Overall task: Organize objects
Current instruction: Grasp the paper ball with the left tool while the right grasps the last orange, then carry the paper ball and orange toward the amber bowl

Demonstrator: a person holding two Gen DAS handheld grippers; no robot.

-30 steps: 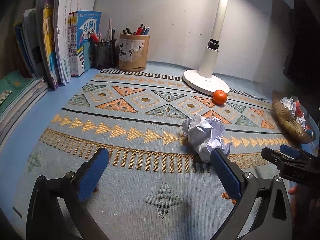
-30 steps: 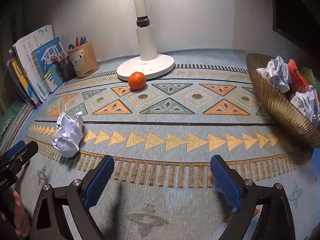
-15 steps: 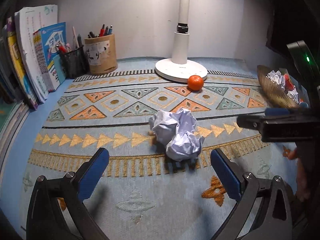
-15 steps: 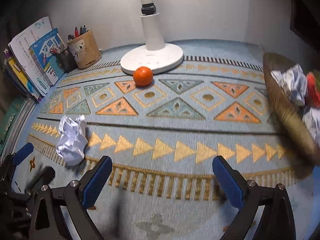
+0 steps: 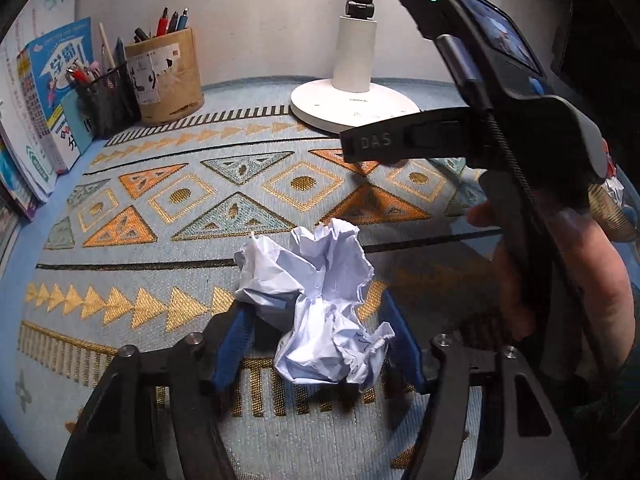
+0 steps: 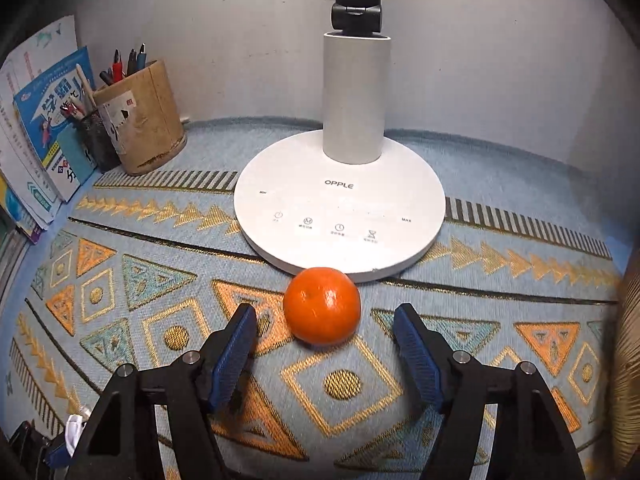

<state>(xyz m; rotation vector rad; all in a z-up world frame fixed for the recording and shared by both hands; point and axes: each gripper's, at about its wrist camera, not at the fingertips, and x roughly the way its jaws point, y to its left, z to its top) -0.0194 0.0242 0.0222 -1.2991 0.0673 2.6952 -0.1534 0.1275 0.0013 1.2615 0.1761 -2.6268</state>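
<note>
A crumpled white paper ball (image 5: 320, 300) lies on the patterned cloth (image 5: 200, 208). My left gripper (image 5: 316, 312) straddles it with its jaws closing, and both blue pads (image 5: 236, 336) touch the paper's sides. An orange (image 6: 322, 306) rests against the front of the white lamp base (image 6: 340, 208). My right gripper (image 6: 324, 310) has the orange between its jaws, which are closing. A gap shows on each side of the fruit.
A person's hand (image 5: 560, 280) holding the other gripper's handle fills the right of the left wrist view. A golden ribbed bowl (image 6: 628, 320) stands at the right edge. A cardboard pen holder (image 6: 140, 120), a mesh cup (image 5: 106, 104) and upright books (image 6: 44, 132) line the back left.
My left gripper came forward over the paper ball and its jaws narrowed onto it. My right gripper travelled toward the lamp, brought the orange between its jaws, and they narrowed.
</note>
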